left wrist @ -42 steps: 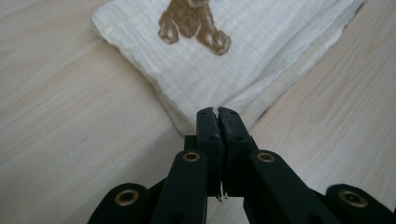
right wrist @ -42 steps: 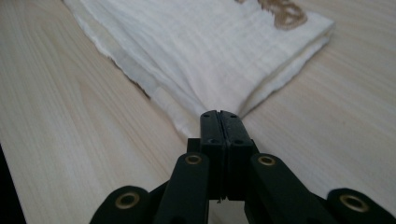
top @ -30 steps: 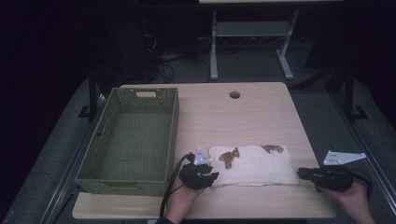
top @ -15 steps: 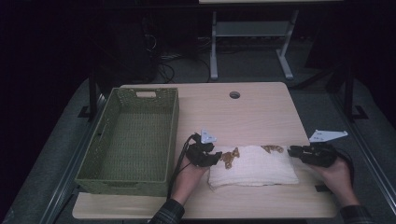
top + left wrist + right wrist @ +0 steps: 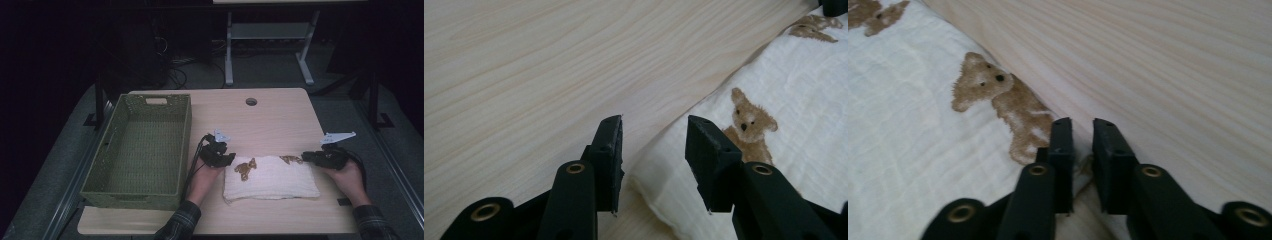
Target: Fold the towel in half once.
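A white folded cloth (image 5: 275, 181) printed with brown bears lies on the wooden table (image 5: 270, 120) near its front edge. My left gripper (image 5: 229, 160) is at the cloth's far left corner. In the left gripper view the gripper (image 5: 654, 137) stands open, with the edge of the cloth (image 5: 804, 85) low between its jaws and untouched. My right gripper (image 5: 306, 157) is at the far right corner. In the right gripper view that gripper (image 5: 1082, 135) has just been closing, and its jaws now pinch the hem of the cloth (image 5: 908, 125) beside a bear print (image 5: 998, 95).
A green woven basket (image 5: 184, 145) stands empty on the left of the table, close to my left hand. A round cable hole (image 5: 251, 101) sits near the table's far edge. Beyond the table stand a desk frame and cables on a dark floor.
Both hands moved away from the person, from the cloth's near side to its far corners. The right gripper also shifted left onto the cloth's edge and its jaws narrowed.
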The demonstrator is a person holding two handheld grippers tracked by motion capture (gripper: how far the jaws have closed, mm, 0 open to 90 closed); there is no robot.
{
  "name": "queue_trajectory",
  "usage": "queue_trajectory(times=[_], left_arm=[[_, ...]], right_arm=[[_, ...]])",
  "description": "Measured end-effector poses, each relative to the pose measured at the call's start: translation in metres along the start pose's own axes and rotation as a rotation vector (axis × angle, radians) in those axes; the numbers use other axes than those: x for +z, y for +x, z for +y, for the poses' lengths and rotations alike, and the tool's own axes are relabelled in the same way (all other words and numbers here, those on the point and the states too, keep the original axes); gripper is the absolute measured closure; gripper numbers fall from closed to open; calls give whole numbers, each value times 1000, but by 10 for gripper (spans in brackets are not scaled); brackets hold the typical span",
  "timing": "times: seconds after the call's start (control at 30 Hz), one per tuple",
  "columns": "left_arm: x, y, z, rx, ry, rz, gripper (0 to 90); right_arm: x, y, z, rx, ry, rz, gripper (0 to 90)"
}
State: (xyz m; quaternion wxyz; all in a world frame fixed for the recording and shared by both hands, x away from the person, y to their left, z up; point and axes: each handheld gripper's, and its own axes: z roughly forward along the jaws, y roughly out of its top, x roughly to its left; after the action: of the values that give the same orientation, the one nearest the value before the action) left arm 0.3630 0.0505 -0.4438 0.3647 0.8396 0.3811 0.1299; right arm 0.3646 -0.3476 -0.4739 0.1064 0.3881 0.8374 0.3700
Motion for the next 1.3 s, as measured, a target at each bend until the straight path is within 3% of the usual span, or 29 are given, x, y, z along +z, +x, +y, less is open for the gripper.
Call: queue_trajectory(times=[0.13, 0.27, 0.37, 0.6, 0.73, 0.83, 0.9, 1.1, 1.3], left_arm=[[5, 4, -3, -9, 19, -9, 579], [13, 5, -6, -12, 44, -12, 574], [19, 6, -8, -9, 64, -14, 582], [20, 4, -7, 15, 86, -57, 854], [13, 6, -2, 3, 44, -49, 866], [7, 8, 3, -7, -8, -40, 870], [6, 9, 5, 10, -22, -21, 870], [6, 12, 6, 1, -43, -5, 870], [-2, 11, 8, -4, -85, -1, 869]], right_arm=[[0, 0, -1, 13, -4, 6, 840], [0, 5, -2, -26, -9, -17, 854], [0, 4, -3, -21, -20, -16, 859], [0, 3, -1, 14, -6, -9, 876], [0, -5, 2, 25, -7, -47, 879], [-3, -14, 4, 53, -48, -45, 880], [-6, -17, 7, 54, -73, -46, 881], [-5, -18, 12, 27, -97, -60, 881], [-9, -20, 14, 13, -130, -43, 881]])
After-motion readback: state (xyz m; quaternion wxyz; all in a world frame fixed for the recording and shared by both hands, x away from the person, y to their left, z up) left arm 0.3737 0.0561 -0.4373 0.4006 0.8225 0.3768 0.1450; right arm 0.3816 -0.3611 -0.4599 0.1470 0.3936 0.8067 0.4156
